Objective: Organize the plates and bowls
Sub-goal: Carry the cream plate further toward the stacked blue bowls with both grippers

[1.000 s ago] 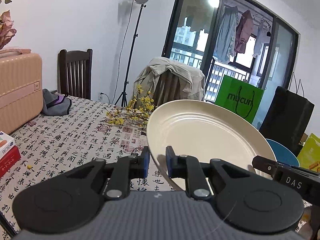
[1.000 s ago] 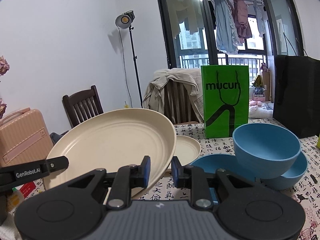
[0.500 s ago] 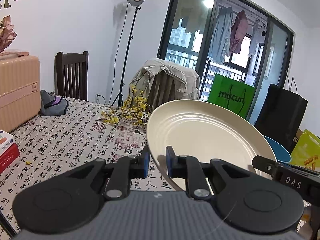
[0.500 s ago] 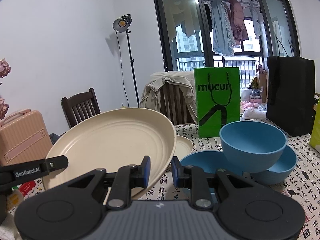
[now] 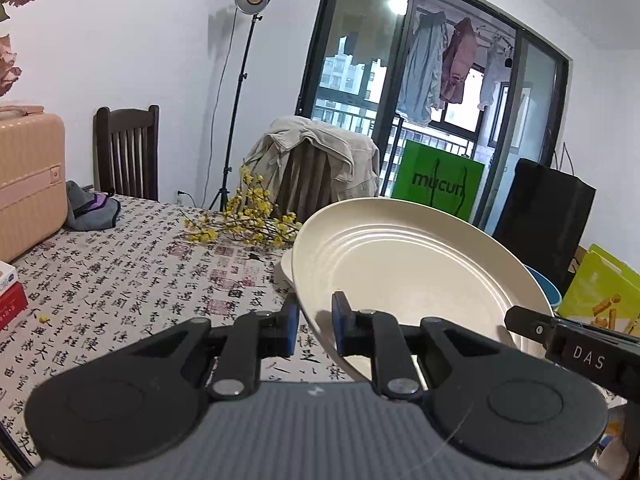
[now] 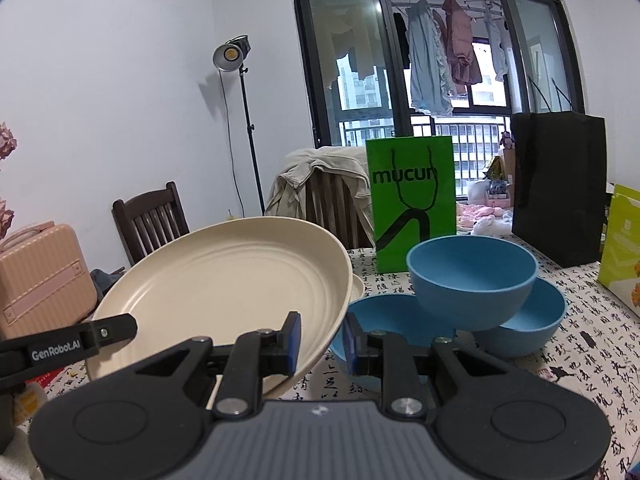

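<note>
- Left gripper (image 5: 314, 326) and right gripper (image 6: 320, 338) each pinch opposite rims of a cream plate (image 6: 224, 292), held tilted above the table (image 5: 120, 276).
- Three blue bowls (image 6: 472, 280) sit just beside it.

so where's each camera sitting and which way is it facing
Left wrist: sits on the left tool, looks along its fingers across the table toward chairs and balcony door; its jaws pinch the large cream plate, and the right tool's finger pokes in at the right.
Right wrist: sits on the right tool, faces the balcony door, blue bowls and green bag; its jaws pinch the plate's other edge.
Shared: the plate, green bag, draped chair, lamp.
</note>
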Demonstrator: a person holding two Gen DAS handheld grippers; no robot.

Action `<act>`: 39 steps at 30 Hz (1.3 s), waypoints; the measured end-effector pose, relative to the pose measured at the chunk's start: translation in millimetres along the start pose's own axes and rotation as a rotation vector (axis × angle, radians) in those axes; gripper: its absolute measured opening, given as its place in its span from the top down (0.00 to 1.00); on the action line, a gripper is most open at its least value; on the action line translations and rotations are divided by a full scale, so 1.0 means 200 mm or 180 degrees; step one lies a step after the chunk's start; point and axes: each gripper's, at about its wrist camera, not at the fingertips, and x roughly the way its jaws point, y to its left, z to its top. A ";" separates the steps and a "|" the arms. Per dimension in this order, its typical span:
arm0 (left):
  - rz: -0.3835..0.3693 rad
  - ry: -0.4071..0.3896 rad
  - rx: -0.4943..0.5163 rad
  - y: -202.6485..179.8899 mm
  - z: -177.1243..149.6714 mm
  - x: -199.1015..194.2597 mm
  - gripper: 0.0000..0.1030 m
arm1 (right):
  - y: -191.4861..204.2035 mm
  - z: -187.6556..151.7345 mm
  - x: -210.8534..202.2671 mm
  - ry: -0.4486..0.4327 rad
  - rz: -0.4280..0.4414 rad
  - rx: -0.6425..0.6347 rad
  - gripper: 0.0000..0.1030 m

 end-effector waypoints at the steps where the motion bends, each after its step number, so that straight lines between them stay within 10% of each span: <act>1: -0.0017 0.0003 0.0003 0.00 -0.01 0.00 0.83 | 0.00 -0.01 -0.01 -0.0011 -0.0012 -0.0003 0.79; 39: -0.0396 0.0240 0.0203 -0.12 -0.31 0.00 0.82 | -0.18 -0.31 -0.20 -0.0046 -0.0301 0.0174 0.79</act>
